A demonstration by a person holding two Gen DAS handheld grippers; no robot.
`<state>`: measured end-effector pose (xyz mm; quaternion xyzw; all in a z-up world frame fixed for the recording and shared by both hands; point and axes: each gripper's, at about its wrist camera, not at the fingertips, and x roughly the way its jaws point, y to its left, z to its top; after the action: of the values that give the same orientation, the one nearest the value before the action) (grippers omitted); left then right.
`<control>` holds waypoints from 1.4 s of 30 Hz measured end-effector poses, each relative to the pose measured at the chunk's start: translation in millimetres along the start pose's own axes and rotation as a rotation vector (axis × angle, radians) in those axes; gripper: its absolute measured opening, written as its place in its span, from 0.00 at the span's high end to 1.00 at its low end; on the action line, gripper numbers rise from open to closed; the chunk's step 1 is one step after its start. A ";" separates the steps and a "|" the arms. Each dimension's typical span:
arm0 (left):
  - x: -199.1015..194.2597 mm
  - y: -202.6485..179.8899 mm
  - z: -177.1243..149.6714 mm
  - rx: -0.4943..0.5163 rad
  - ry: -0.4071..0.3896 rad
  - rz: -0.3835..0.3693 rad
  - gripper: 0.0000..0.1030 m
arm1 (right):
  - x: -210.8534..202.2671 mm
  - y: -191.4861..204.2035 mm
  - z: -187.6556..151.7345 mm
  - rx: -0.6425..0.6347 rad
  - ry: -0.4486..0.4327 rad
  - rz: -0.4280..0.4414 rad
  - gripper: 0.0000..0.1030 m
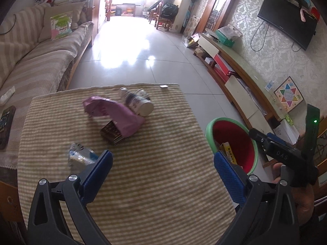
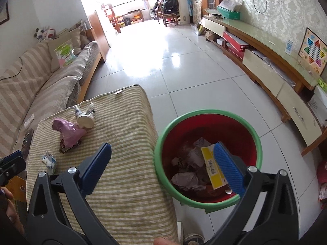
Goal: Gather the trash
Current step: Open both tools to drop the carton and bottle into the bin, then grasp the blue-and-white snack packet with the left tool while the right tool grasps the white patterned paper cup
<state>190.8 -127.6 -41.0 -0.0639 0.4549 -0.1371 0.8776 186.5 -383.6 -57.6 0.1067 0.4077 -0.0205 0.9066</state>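
A red bin with a green rim [image 2: 208, 114] stands on the floor right of the striped table [image 2: 126, 159]; it holds crumpled paper and a yellow box [image 2: 212, 169]. My right gripper [image 2: 163, 155] hangs open above the bin's near rim, nothing between its fingers. On the table lie a pink bag [image 1: 114, 112], a dark box [image 1: 111, 132] under it, a white cup [image 1: 141, 104] on its side and a crumpled blue-white wrapper [image 1: 81, 155]. My left gripper [image 1: 163, 159] is open over the table, its left finger near the wrapper. The bin [image 1: 210, 130] shows at the right.
A striped sofa [image 1: 36, 57] runs along the left. A long low TV cabinet [image 2: 265, 61] lines the right wall. Tiled floor [image 2: 173, 61] stretches ahead beyond the table. The right gripper's body [image 1: 282, 153] shows at the right in the left wrist view.
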 end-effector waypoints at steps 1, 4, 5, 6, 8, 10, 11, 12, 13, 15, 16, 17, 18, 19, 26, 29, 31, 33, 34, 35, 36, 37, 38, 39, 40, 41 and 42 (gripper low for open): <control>-2.2 10.0 -4.9 -0.012 0.000 0.014 0.08 | -3.1 7.9 -1.4 -0.007 -0.014 0.022 0.05; -6.7 38.6 -18.0 -0.046 -0.001 0.056 0.08 | -7.7 31.8 -4.1 -0.039 -0.052 0.063 0.05; -7.6 48.6 -22.0 -0.064 0.002 0.061 0.08 | -7.0 43.1 -4.4 -0.073 -0.053 0.059 0.05; -8.4 57.1 -25.0 -0.082 0.004 0.066 0.08 | -5.9 54.6 -4.7 -0.109 -0.049 0.053 0.05; -10.0 76.5 -30.9 -0.115 0.001 0.082 0.08 | -3.3 74.5 -5.2 -0.149 -0.031 0.071 0.05; -9.1 91.6 -35.6 -0.145 0.002 0.090 0.08 | 0.2 89.6 -5.3 -0.172 -0.005 0.100 0.05; -8.0 97.7 -37.7 -0.156 0.002 0.094 0.08 | 1.2 94.9 -5.9 -0.176 0.001 0.113 0.05; -6.2 103.1 -41.6 -0.163 0.005 0.100 0.08 | 2.9 100.6 -6.1 -0.177 0.011 0.129 0.05; -2.7 107.9 -42.9 -0.169 0.015 0.108 0.08 | 5.9 105.2 -6.4 -0.178 0.024 0.144 0.05; 6.5 116.7 -47.1 -0.189 0.048 0.111 0.08 | 11.1 116.2 -8.3 -0.187 0.039 0.148 0.05; 11.2 120.7 -49.0 -0.207 0.058 0.106 0.08 | 13.3 120.6 -9.2 -0.191 0.044 0.148 0.05; 15.9 125.0 -50.6 -0.225 0.066 0.098 0.08 | 15.3 125.4 -10.5 -0.194 0.049 0.151 0.05; 21.6 128.7 -50.7 -0.245 0.072 0.089 0.08 | 17.4 129.1 -11.4 -0.198 0.055 0.154 0.05; 26.6 131.0 -50.7 -0.262 0.075 0.089 0.08 | 19.7 133.3 -11.9 -0.206 0.059 0.151 0.05; 69.6 131.8 -37.3 -0.339 0.105 0.118 0.09 | 30.1 142.4 -15.9 -0.252 0.075 0.137 0.05; 86.8 133.8 -32.0 -0.370 0.117 0.142 0.11 | 36.1 139.5 -14.0 -0.251 0.077 0.136 0.05; 94.5 133.5 -29.1 -0.382 0.124 0.160 0.11 | 40.9 139.9 -12.2 -0.254 0.073 0.130 0.05; 101.6 131.9 -27.2 -0.379 0.134 0.191 0.12 | 46.7 139.6 -9.7 -0.262 0.067 0.121 0.05; 104.8 131.6 -27.0 -0.379 0.137 0.197 0.15 | 50.8 140.2 -7.6 -0.266 0.067 0.112 0.05; 107.3 132.0 -26.8 -0.378 0.142 0.209 0.17 | 55.2 140.9 -5.3 -0.267 0.068 0.110 0.05; 109.5 132.3 -27.3 -0.375 0.143 0.223 0.18 | 60.2 141.1 -2.6 -0.268 0.067 0.106 0.05; 110.8 132.9 -27.9 -0.373 0.142 0.232 0.21 | 65.3 141.7 -0.1 -0.269 0.069 0.104 0.05; 112.8 134.7 -27.8 -0.371 0.145 0.238 0.26 | 70.9 142.9 3.0 -0.268 0.074 0.104 0.05; 114.1 135.9 -29.1 -0.370 0.150 0.242 0.28 | 75.9 142.8 5.8 -0.267 0.075 0.109 0.05; 114.4 136.6 -30.1 -0.366 0.146 0.244 0.31 | 81.1 144.5 8.9 -0.268 0.075 0.112 0.05; 113.8 137.1 -30.2 -0.355 0.143 0.250 0.35 | 87.2 146.2 12.0 -0.268 0.080 0.113 0.05; 113.5 137.5 -30.4 -0.343 0.142 0.257 0.36 | 93.3 147.8 16.4 -0.264 0.086 0.120 0.05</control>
<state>253.4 -29.9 -179.7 -0.1439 0.5366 0.0512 0.8299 279.1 -238.1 -90.3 0.0117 0.4382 0.0919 0.8941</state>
